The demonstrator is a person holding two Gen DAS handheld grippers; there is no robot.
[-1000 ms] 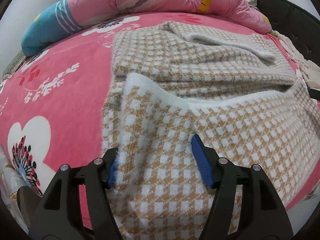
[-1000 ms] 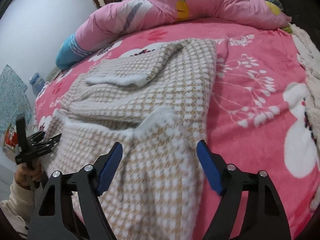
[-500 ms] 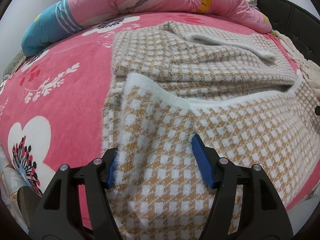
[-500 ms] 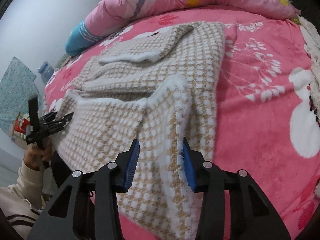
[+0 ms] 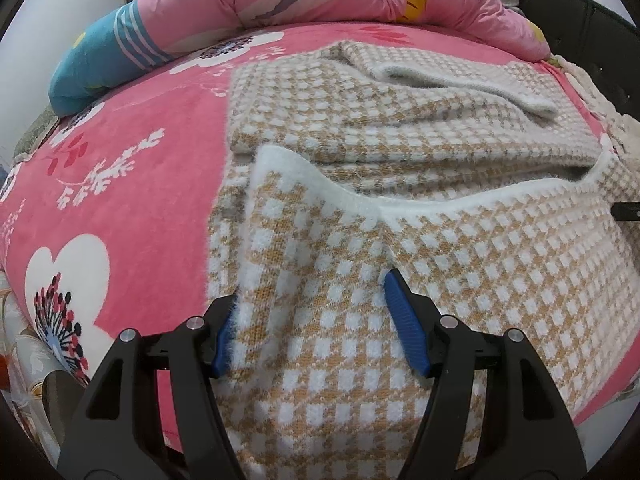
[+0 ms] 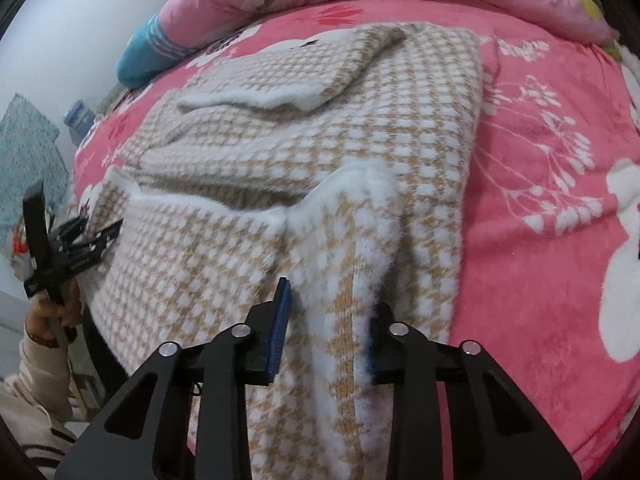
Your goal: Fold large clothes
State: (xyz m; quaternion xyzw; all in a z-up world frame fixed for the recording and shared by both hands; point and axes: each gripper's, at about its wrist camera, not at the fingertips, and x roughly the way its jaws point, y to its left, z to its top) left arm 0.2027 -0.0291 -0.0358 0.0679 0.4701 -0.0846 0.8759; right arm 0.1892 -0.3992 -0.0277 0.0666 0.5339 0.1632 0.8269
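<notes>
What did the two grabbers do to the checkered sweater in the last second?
The right gripper closed from wide open onto a bunched-up ridge of the sweater at its near hem, pinching the cloth into a raised fold. The left gripper stayed open, straddling the hem on its side, with no grip taken. The sweater's folded sleeves and the pink bed look unchanged.

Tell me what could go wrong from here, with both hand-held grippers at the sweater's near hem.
1. The left hand-held gripper looks wide open around the checked sweater; lifting now may raise only the right corner and skew the fold.
2. The right hand-held gripper pinches a bunched ridge of knit, possibly only the upper layer.
3. The folded sleeve lies loose on top and could slide off.
</notes>
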